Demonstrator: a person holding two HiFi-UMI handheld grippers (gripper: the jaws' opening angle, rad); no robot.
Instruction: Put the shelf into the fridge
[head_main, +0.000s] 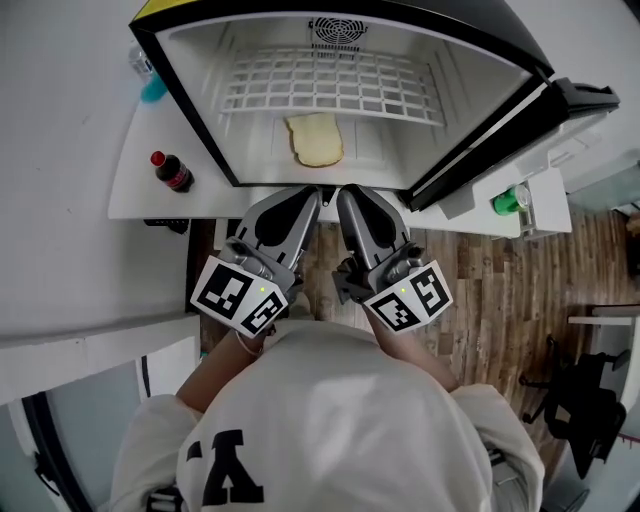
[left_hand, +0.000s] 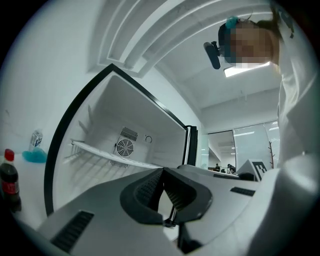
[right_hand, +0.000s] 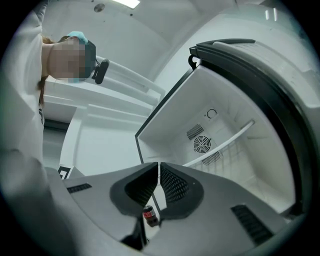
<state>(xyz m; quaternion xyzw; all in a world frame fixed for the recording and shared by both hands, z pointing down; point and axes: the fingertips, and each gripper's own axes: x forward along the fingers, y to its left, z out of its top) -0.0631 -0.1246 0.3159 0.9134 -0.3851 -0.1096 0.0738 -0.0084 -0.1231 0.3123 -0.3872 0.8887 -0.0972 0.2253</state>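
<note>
Left gripper (head_main: 312, 198) and right gripper (head_main: 347, 198) hang before the open fridge (head_main: 190, 110), both sets of jaws pressed together on nothing; the white wire shelf (head_main: 335, 85) already spans its interior; probably light, rigid and slick, best pinched by its front bar.

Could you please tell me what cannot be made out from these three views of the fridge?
- Head view: whether the shelf sits in its side rails; it is white on white and too fine to tell.
- Head view: the blue object beside the fridge, partly hidden by the fridge's frame.
- Head view: the label on the cola bottle, too small to read.
- Head view: what the green object is; it is too small to tell.
</note>
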